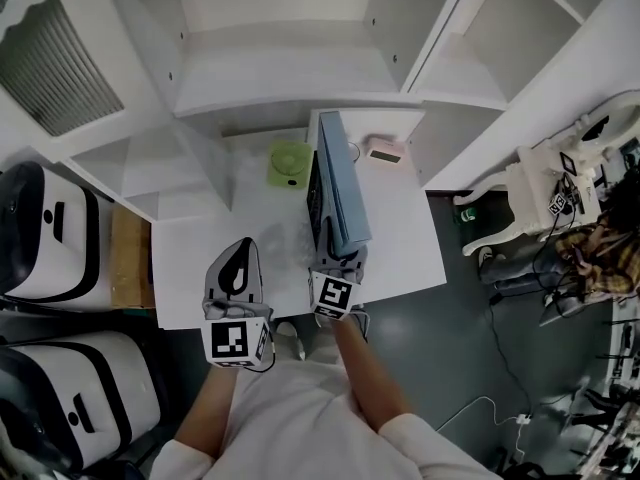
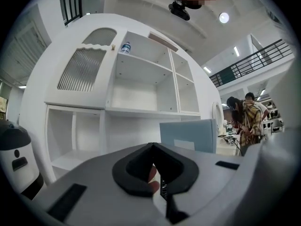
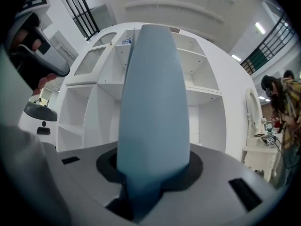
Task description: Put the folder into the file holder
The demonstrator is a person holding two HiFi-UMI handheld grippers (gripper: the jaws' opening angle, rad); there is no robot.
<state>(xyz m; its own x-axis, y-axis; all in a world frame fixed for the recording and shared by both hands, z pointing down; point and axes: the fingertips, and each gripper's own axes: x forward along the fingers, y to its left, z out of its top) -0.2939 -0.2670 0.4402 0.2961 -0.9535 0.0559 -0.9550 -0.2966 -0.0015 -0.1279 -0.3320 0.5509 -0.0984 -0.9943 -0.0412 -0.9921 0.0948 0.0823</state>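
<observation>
A light blue folder (image 1: pixel 342 193) stands on its long edge over the white desk (image 1: pixel 410 238), reaching away from me. My right gripper (image 1: pixel 337 261) is shut on its near end. In the right gripper view the folder (image 3: pixel 153 102) rises from between the jaws and fills the middle. A dark file holder (image 1: pixel 314 206) shows right along the folder's left side; I cannot tell whether the folder is inside it. My left gripper (image 1: pixel 240 248) hovers to the left over the desk's front, jaws together and holding nothing. From the left gripper (image 2: pixel 151 147) view the folder (image 2: pixel 190 135) stands ahead to the right.
A green round object (image 1: pixel 288 163) and a small pink object (image 1: pixel 385 150) lie at the back of the desk. White open shelves (image 1: pixel 290 58) rise behind it. White appliances (image 1: pixel 45 233) stand at the left. A person (image 2: pixel 247 119) stands at a table to the right.
</observation>
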